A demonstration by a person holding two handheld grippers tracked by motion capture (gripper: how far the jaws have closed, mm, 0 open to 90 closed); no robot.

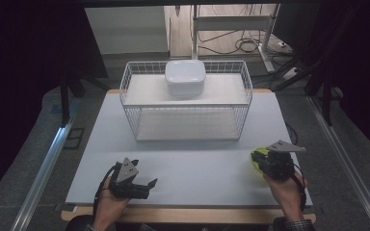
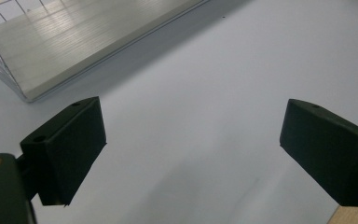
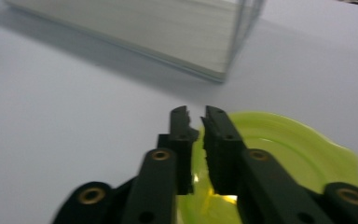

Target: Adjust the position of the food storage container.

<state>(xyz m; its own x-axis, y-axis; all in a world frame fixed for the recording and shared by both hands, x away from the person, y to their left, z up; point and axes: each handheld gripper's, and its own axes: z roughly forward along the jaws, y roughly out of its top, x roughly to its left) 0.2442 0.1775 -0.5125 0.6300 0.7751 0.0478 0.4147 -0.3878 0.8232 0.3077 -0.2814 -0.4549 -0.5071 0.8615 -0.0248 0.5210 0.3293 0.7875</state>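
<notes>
At the table's front right, my right gripper (image 1: 259,158) is shut on the rim of a yellow-green translucent dish (image 1: 254,162). In the right gripper view the jaws (image 3: 196,114) pinch the near edge of the dish (image 3: 298,149), which lies low over the white tabletop. My left gripper (image 1: 144,172) is at the front left, open, jaws pointing toward the middle of the table. The left gripper view shows its jaws (image 2: 191,149) wide apart over bare white surface with nothing between them.
A white wire rack (image 1: 125,89) with two shelves stands at the back middle of the white table top (image 1: 188,163). A white square lidded container (image 1: 185,77) sits on its upper shelf. The rack's lower shelf (image 2: 74,37) (image 3: 144,28) lies ahead of both grippers.
</notes>
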